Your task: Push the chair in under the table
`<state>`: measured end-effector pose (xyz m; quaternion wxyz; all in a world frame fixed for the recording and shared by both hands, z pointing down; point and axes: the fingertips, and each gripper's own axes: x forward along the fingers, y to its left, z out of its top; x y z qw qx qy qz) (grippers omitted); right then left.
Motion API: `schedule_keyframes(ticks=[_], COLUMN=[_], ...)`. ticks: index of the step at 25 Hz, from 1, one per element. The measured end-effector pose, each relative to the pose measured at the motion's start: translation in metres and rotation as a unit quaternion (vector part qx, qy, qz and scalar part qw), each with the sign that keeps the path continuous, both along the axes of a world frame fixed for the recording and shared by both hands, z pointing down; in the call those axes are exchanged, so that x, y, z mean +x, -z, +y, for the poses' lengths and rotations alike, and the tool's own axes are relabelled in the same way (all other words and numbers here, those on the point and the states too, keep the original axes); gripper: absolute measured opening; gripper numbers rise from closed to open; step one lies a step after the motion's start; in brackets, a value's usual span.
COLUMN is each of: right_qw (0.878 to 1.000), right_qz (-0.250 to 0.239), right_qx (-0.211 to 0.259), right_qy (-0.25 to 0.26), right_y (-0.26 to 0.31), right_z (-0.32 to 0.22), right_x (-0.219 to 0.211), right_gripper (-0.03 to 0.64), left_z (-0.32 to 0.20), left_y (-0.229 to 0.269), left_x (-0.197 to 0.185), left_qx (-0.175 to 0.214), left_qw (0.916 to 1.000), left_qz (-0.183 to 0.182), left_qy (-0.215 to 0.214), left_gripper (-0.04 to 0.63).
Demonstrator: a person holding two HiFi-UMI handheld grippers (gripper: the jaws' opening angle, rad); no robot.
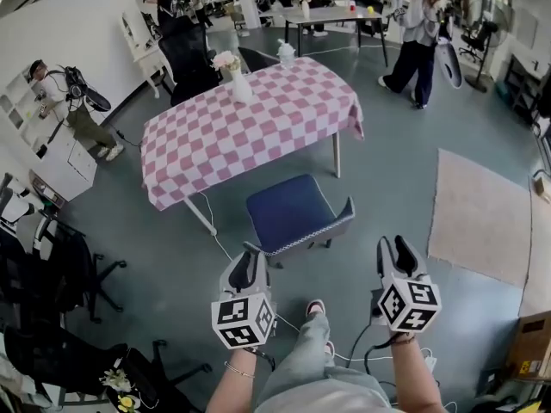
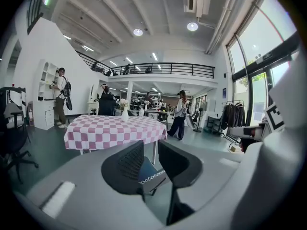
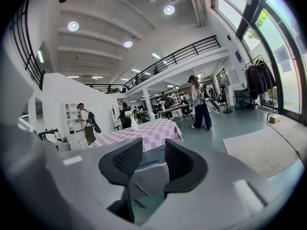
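A blue-seated chair with a grey backrest stands pulled out from the table, which has a pink-and-white checked cloth. Its backrest faces me. Both grippers hover short of the chair, pointing toward it and touching nothing. My left gripper is off the backrest's left end and my right gripper is out to its right. In the left gripper view the gripper is open, and the chair shows through the gap. The right gripper is also open, framing the chair and the table.
A vase of flowers stands on the table's far side. A pale rug lies at the right and a cardboard box at the lower right. Black office chairs crowd the left. A person walks beyond the table, and a cable runs across the floor.
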<state>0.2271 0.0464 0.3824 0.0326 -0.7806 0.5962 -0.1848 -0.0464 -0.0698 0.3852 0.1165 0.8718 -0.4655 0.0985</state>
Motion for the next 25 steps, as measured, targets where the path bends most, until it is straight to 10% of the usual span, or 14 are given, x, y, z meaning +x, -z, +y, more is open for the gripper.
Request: schedule_keyframes(ticks=[25], right_qw=[0.989], right_qz=[0.039], right_qx=[-0.009], right_qy=[0.145], right_y=[0.010], right_z=[-0.256], right_x=[0.048], right_gripper=[0.130], left_z=[-0.199], left_y=[-0.001], left_x=[0.048], left_qx=[0.007], left_qw=[0.9948], left_qz=[0.014], left_qy=[0.100], left_gripper=[0.097])
